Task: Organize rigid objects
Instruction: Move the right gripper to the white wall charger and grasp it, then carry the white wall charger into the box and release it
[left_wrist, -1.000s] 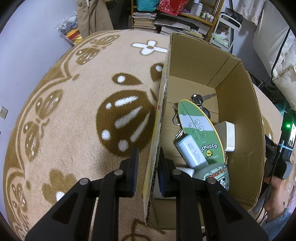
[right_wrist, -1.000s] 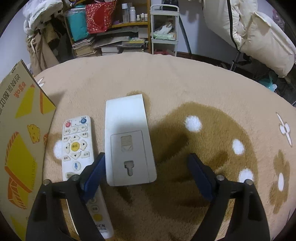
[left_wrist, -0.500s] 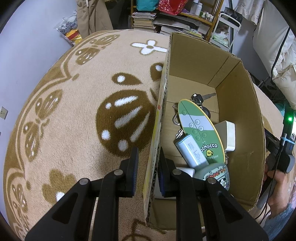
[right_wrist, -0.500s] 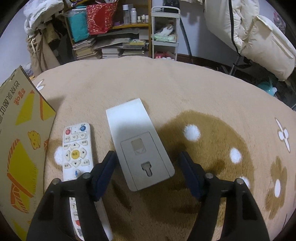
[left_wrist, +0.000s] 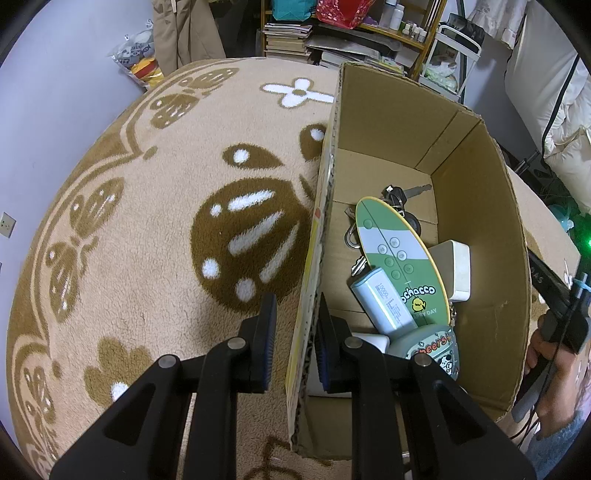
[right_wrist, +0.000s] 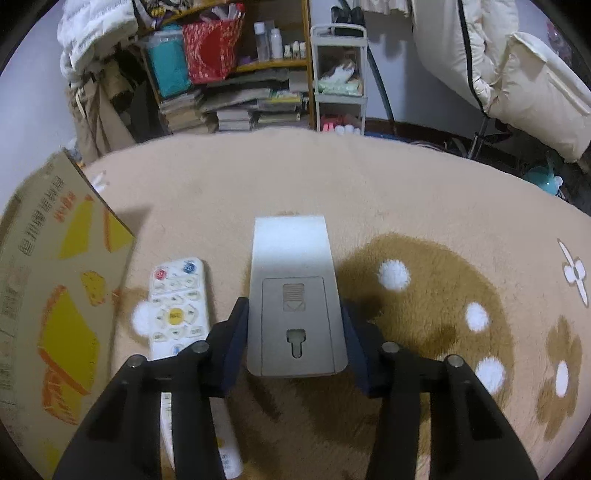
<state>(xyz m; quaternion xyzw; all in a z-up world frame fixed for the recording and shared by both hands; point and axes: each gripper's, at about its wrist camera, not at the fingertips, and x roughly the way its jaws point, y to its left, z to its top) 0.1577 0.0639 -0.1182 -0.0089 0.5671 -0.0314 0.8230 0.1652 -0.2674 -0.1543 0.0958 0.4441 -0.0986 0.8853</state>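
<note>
Cardboard box wall sits clamped in the left hand-held gripper, steadying it; the right hand-held gripper is closing around the white remote lying on the rug beside it.

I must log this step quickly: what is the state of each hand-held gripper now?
Left hand-held gripper: closed on the cardboard box wall.
Right hand-held gripper: closing around the white remote, face down on the rug.
</note>
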